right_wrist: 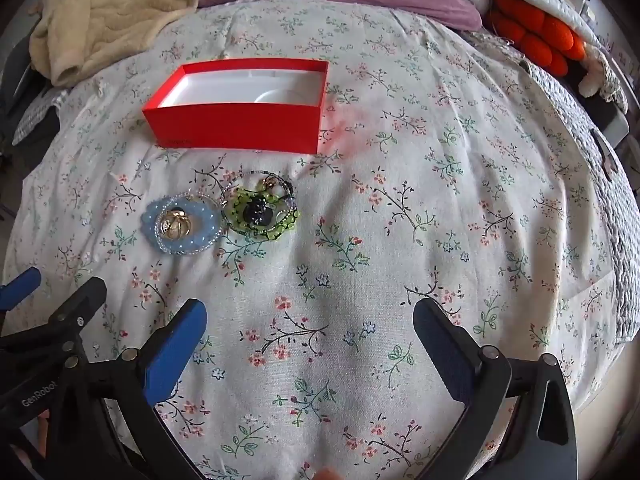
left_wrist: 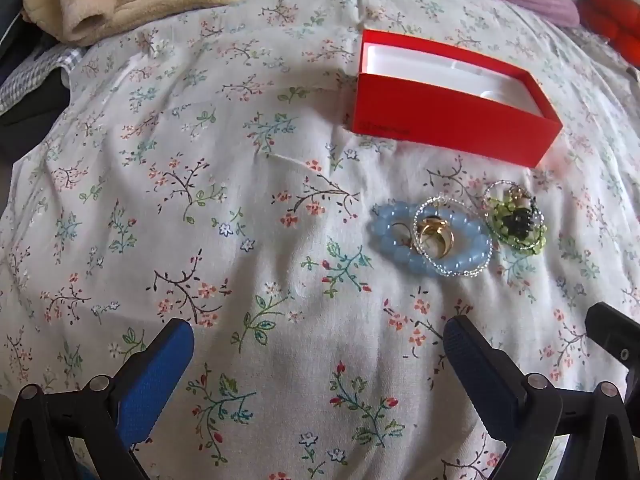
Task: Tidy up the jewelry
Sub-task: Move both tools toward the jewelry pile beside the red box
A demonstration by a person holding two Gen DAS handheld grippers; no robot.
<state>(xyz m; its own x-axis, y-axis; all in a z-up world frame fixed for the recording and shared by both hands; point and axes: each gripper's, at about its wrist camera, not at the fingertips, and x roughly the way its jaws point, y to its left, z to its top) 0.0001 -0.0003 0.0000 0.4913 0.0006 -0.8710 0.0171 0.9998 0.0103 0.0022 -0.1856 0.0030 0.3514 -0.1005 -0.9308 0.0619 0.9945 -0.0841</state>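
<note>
Beaded jewelry pile (left_wrist: 456,228) near red box (left_wrist: 452,128), well ahead of both wide-open, empty tools (left_wrist: 320,344) (right_wrist: 310,320).

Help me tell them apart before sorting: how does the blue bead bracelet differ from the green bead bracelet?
The blue bead bracelet has pale, smooth round beads; the green bead bracelet has smaller yellow-green beads edged in dark. The blue one rings gold pieces; the green one rings a dark cluster. The blue lies left of the green. Both lie flat on the floral sheet, near the red box.
</note>
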